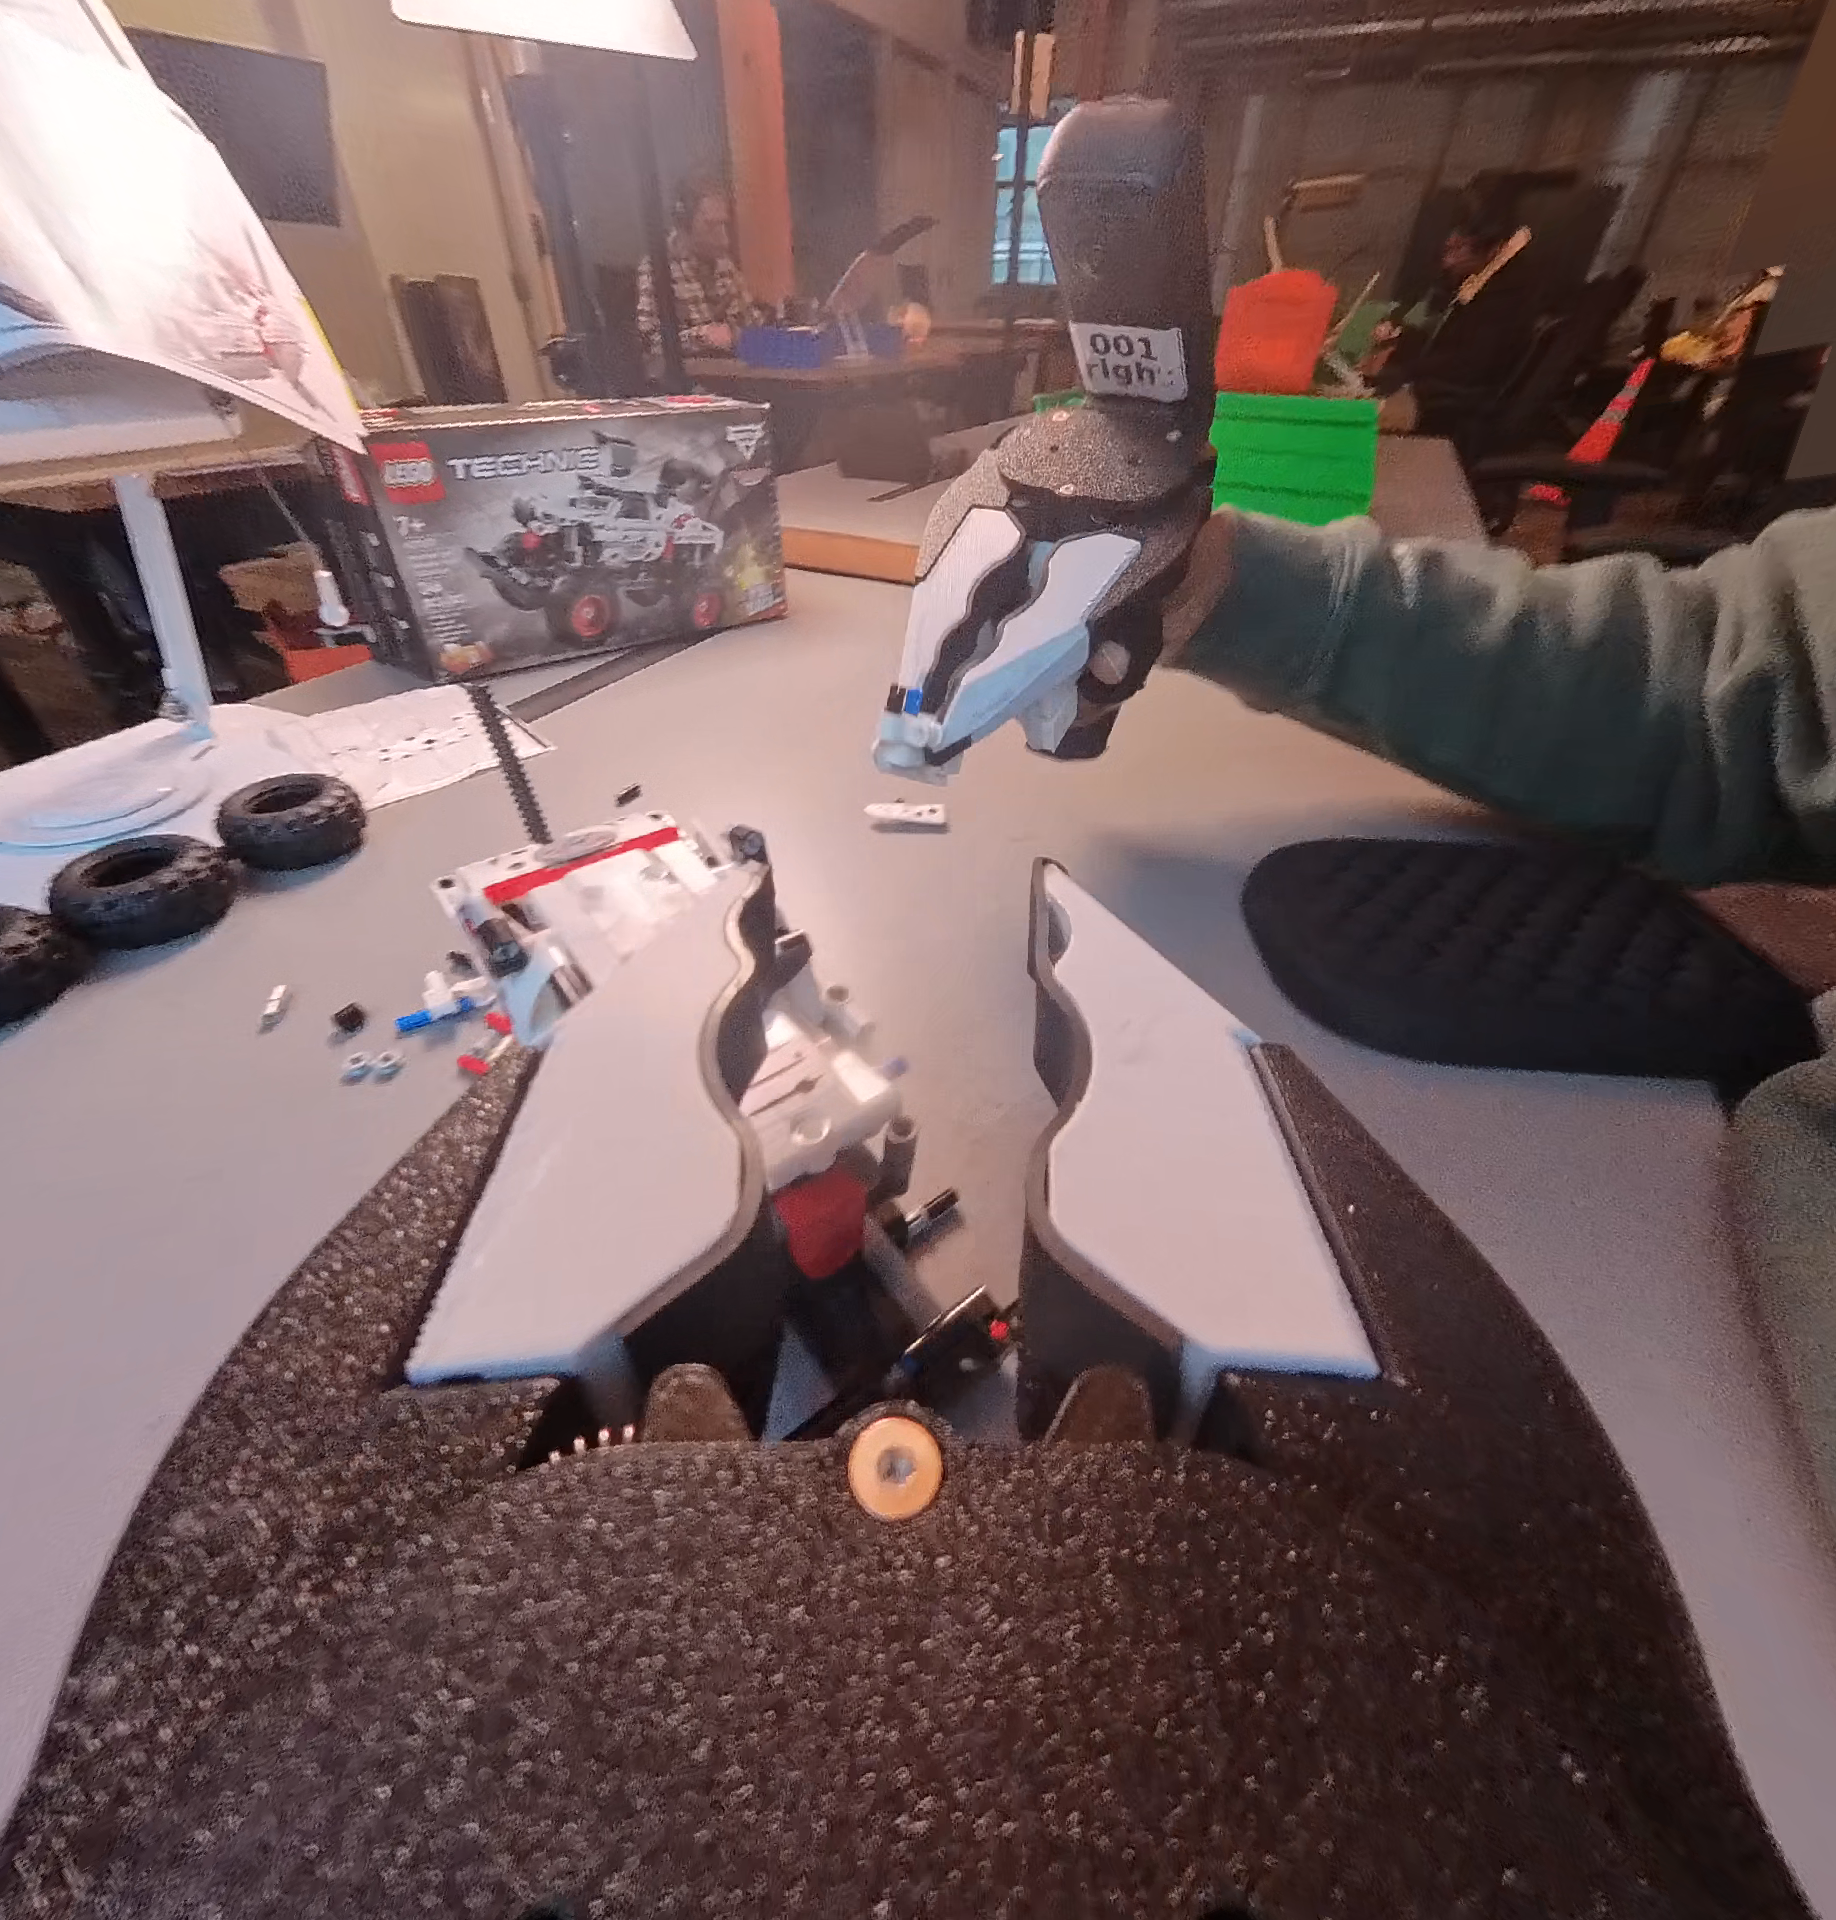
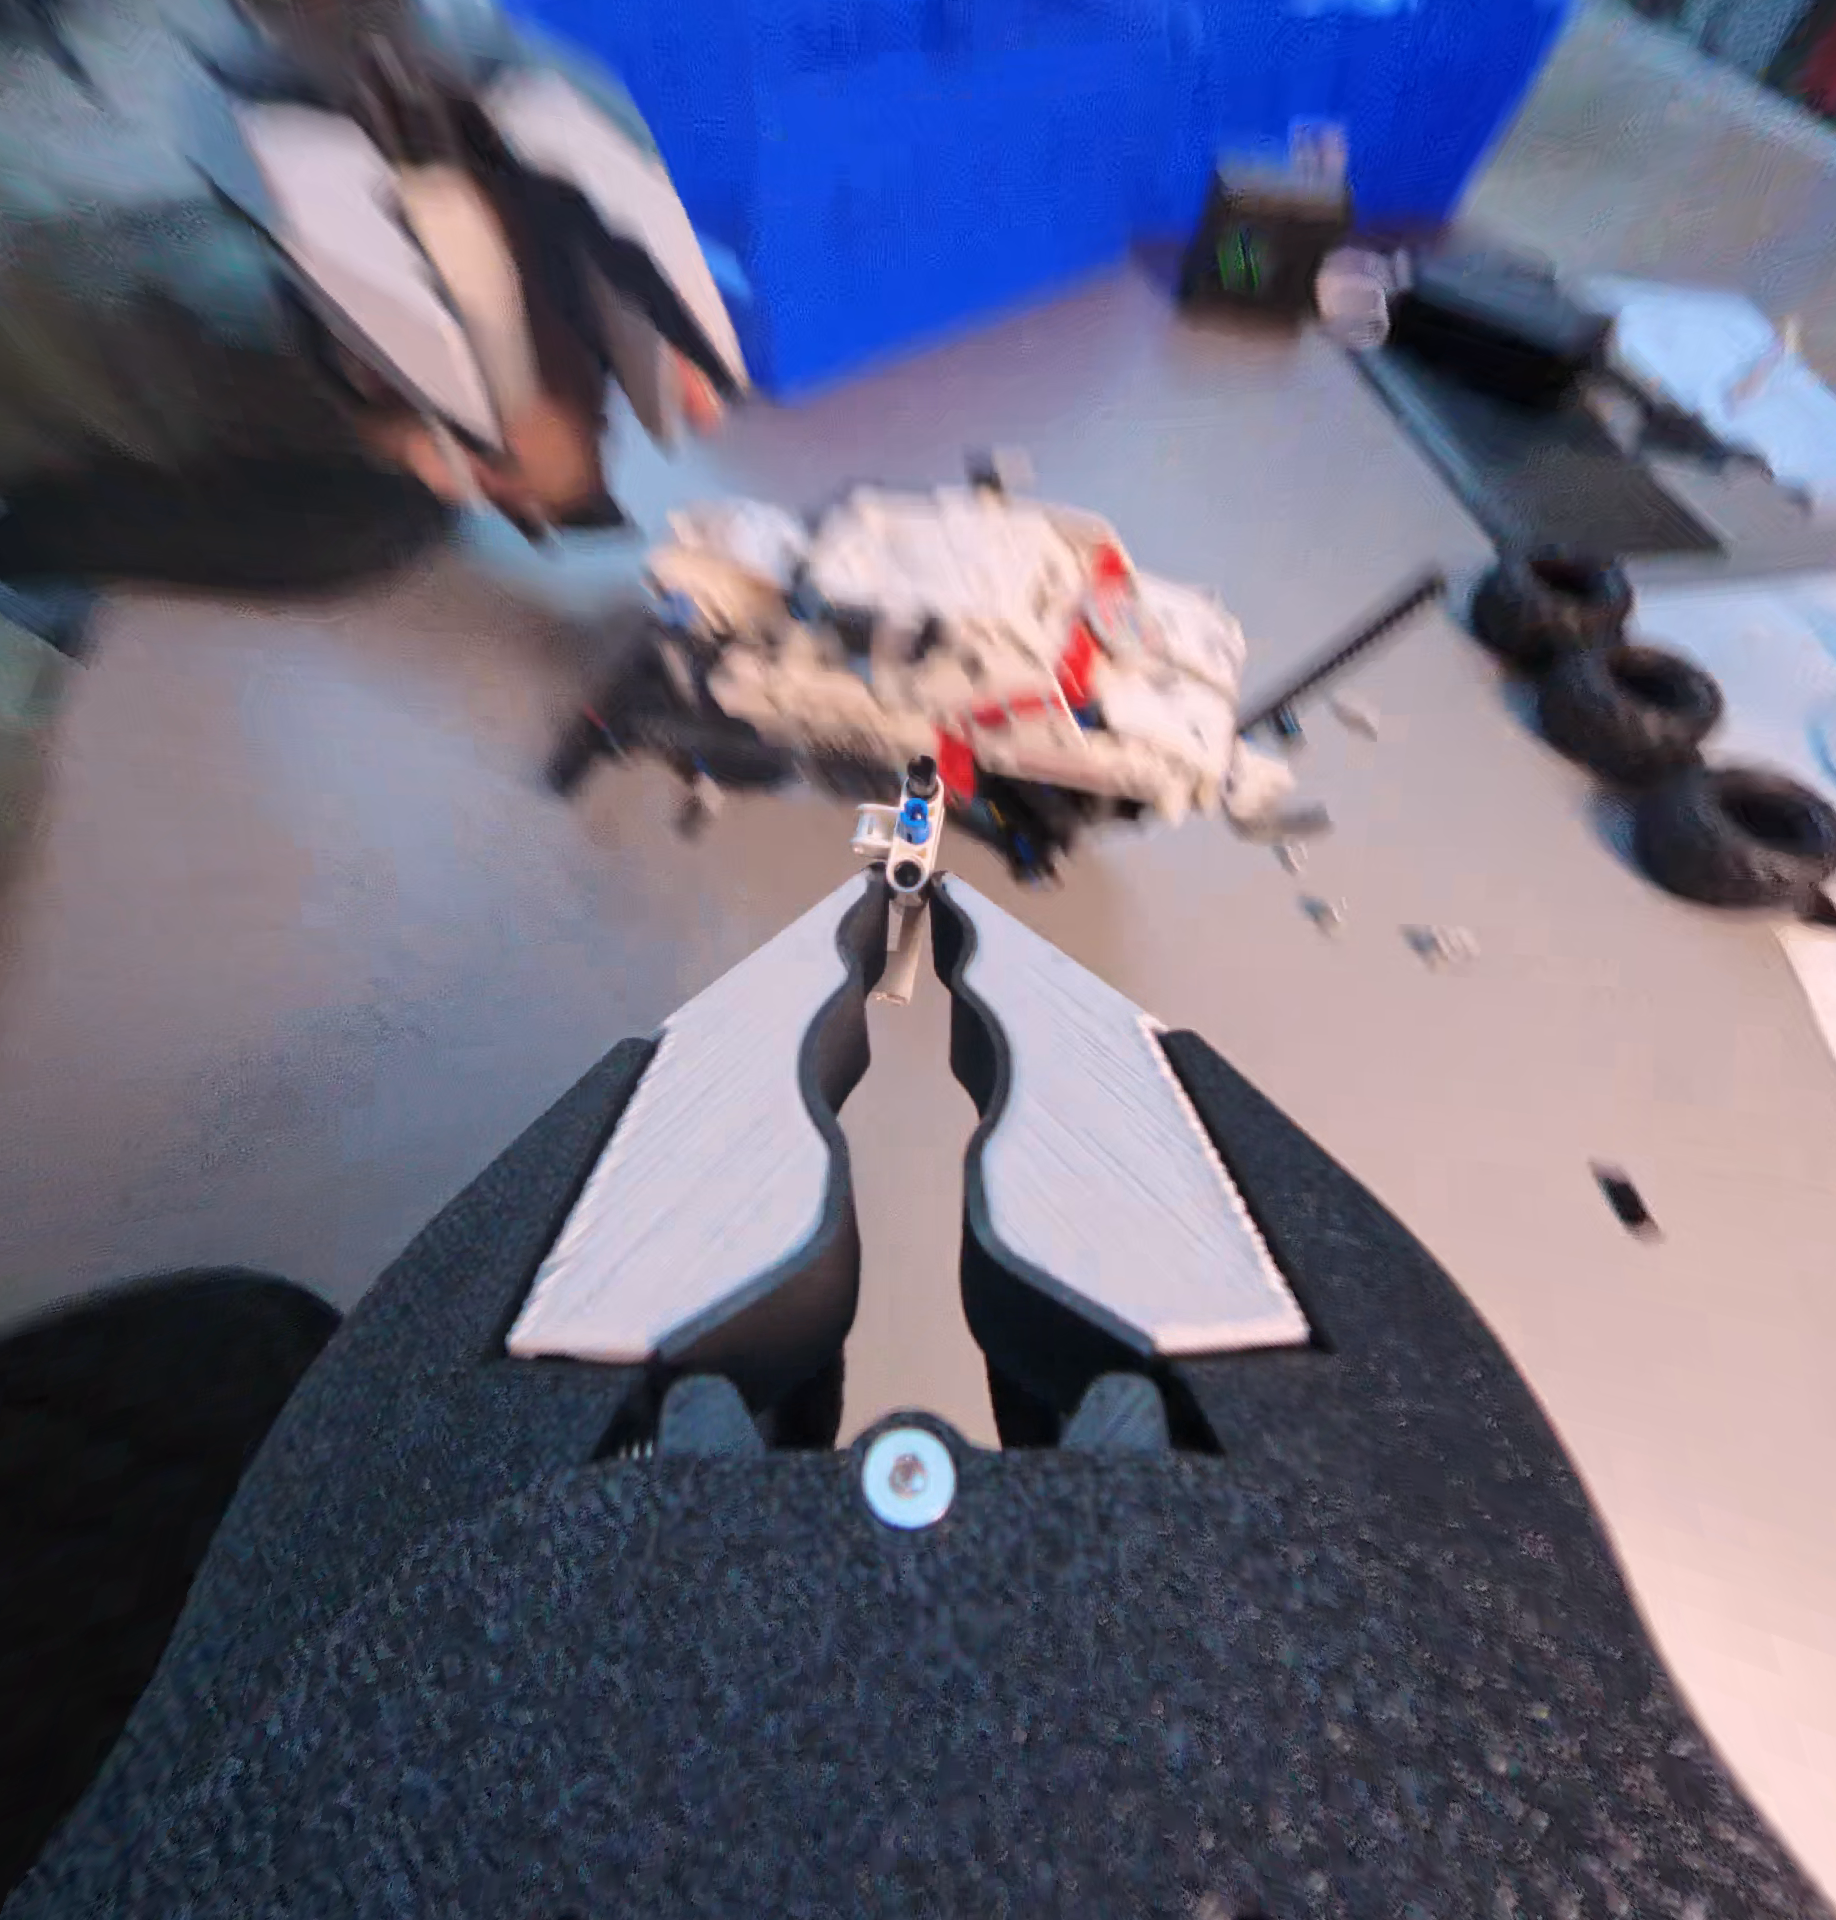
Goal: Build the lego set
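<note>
Fingers of right gripper nearly closed, tips pinching a small white piece with blue pin and black pin on top. Held in the air above grey tabletop, off the surface. Same gripper seen in left view, raised, piece at its tips, gloved hand and green sleeve behind.

Fingers of left gripper spread wide, not closed on anything; the white, red and black model lying between and beyond them on the tabletop, left finger over its body. Contact with model: cannot tell.

Model blurred in right view, just ahead of the held piece. Left gripper above and left of it, blurred.

Three black tyres in a row left of model. Loose small parts near model's corner, one white beam apart, under right gripper. Set box standing at far side. Black pad at right.
</note>
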### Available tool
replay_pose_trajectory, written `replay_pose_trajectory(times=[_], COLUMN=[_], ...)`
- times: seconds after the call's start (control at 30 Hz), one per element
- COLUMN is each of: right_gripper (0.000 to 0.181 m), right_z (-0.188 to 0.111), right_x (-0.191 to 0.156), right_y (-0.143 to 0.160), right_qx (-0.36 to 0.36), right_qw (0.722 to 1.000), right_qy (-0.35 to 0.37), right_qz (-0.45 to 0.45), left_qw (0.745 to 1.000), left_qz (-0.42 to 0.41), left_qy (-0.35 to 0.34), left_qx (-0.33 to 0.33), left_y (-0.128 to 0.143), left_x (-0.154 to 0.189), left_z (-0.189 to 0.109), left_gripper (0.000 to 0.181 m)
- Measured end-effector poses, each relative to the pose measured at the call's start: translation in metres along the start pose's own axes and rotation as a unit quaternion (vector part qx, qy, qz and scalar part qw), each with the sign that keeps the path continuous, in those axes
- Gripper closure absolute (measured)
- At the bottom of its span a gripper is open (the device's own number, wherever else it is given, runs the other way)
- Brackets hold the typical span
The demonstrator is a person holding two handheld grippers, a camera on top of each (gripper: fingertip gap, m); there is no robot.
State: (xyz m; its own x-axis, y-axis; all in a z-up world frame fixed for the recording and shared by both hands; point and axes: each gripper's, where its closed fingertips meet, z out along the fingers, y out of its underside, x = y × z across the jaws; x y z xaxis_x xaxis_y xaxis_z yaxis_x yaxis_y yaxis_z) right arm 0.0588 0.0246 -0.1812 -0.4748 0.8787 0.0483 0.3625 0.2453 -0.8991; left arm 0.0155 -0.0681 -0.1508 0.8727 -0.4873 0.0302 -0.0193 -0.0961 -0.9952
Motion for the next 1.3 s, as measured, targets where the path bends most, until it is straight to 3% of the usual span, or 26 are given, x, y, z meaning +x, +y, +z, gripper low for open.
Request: replay_pose_trajectory(times=[0.1,0.23,0.3,0.33,0.5,0.63,0.8,0.9,1.13,1.2,1.3], right_gripper=[0.175,0.175,0.175,0.175,0.175,0.165,0.169,0.178,0.178,0.179,0.179], right_z=[-0.006,-0.002,0.001,0.002,0.004,-0.003,0.006,0.008,0.004,-0.003,-0.002], right_x=[-0.040,-0.059,-0.059,-0.059,-0.061,-0.057,-0.064,-0.066,-0.069,-0.069,-0.070], right_y=[-0.067,-0.102,-0.106,-0.106,-0.094,-0.091,-0.083,-0.082,-0.087,-0.093,-0.092], right_qx=[0.183,0.273,0.281,0.280,0.267,0.257,0.220,0.223,0.247,0.271,0.269], right_qw=[0.979,0.954,0.953,0.953,0.957,0.957,0.968,0.965,0.958,0.949,0.949], right_qy=[-0.081,-0.105,-0.092,-0.088,-0.091,-0.107,-0.103,-0.116,-0.127,-0.139,-0.142], right_qz=[0.044,0.071,0.072,0.072,0.067,0.080,0.060,0.074,0.074,0.086,0.086], left_qw=[0.994,0.971,0.964,0.964,0.962,0.974,0.976,0.973,0.966,0.964,0.962], left_qz=[-0.070,-0.141,-0.150,-0.146,-0.151,-0.102,-0.084,-0.095,-0.111,-0.115,-0.122], left_qy=[0.076,0.170,0.197,0.202,0.214,0.195,0.202,0.210,0.229,0.239,0.239], left_qx=[0.022,0.090,0.099,0.096,0.080,0.046,0.017,0.016,0.042,0.037,0.043], left_y=[-0.023,-0.066,-0.075,-0.074,-0.061,-0.046,-0.035,-0.033,-0.038,-0.036,-0.039], left_x=[0.018,0.032,0.032,0.032,0.034,0.032,0.038,0.040,0.045,0.047,0.049], left_z=[0.016,0.029,0.032,0.033,0.032,0.027,0.030,0.030,0.027,0.026,0.028], left_gripper=[0.136,0.147,0.165,0.167,0.168,0.168,0.168,0.169,0.168,0.160,0.169])
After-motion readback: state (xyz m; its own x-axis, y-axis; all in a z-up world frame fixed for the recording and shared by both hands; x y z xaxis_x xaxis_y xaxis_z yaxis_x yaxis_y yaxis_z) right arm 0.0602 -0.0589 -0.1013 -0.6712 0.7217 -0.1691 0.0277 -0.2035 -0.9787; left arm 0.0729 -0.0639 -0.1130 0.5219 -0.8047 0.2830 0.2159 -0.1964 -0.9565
